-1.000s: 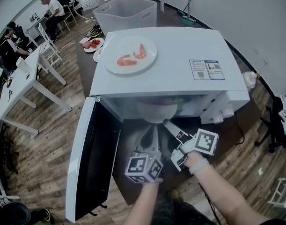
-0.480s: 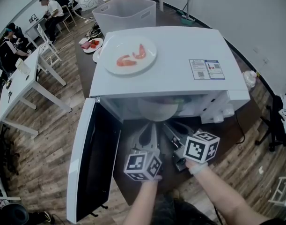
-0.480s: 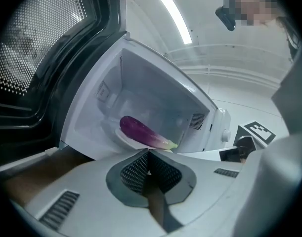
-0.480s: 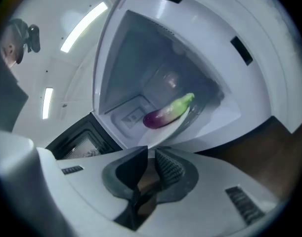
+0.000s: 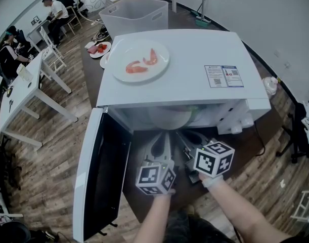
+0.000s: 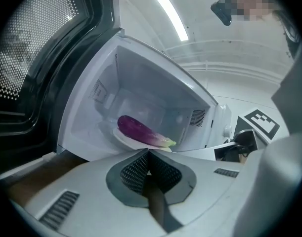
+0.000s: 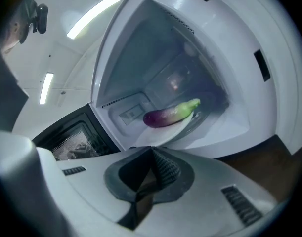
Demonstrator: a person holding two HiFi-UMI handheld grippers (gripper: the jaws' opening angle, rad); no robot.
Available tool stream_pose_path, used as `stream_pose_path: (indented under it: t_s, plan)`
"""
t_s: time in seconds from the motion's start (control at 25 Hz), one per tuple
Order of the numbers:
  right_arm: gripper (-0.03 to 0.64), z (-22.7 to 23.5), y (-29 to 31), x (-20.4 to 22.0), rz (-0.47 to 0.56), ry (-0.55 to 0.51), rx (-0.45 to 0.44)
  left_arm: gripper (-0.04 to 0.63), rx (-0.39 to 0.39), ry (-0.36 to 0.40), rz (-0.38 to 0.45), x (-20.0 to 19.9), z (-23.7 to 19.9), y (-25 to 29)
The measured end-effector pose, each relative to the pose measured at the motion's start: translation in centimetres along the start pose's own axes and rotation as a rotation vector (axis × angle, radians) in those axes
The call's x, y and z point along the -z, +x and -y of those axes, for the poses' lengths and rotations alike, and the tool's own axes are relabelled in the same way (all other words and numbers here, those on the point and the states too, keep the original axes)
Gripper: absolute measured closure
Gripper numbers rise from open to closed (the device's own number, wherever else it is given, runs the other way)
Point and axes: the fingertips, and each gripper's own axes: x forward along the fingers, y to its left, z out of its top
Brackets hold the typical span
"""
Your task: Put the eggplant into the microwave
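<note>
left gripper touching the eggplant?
Apart. Left gripper view: the eggplant lies on its plate inside the microwave, well beyond the left gripper, whose fingers are shut on nothing.

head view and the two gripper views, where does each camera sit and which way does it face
Left gripper view: rides the left gripper, low, looking up into the open microwave at the eggplant on its plate; shut jaws show.
Right gripper view: rides the right gripper, same aim from the other side; shut jaws show.
Head view: on the person's head, looking steeply down on the microwave's top; both forearms and marker cubes show.
Shared: both gripper views catch the eggplant and the door.
</note>
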Motion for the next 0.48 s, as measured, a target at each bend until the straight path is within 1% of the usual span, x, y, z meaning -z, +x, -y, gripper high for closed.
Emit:
stream_pose_path:
  t_s: [0.24,0.48]
  plan:
    - [0.611,0.3,0.6,-0.2,0.014,-0.028,0.028,0.598,-0.007,0.024,-0.002,0.0,-0.3,0.2]
    - [0.611,0.6,1.2,-0.2,0.025,0.001,0.038,0.598,-0.007,0.024,0.000,0.1,-0.8,0.4]
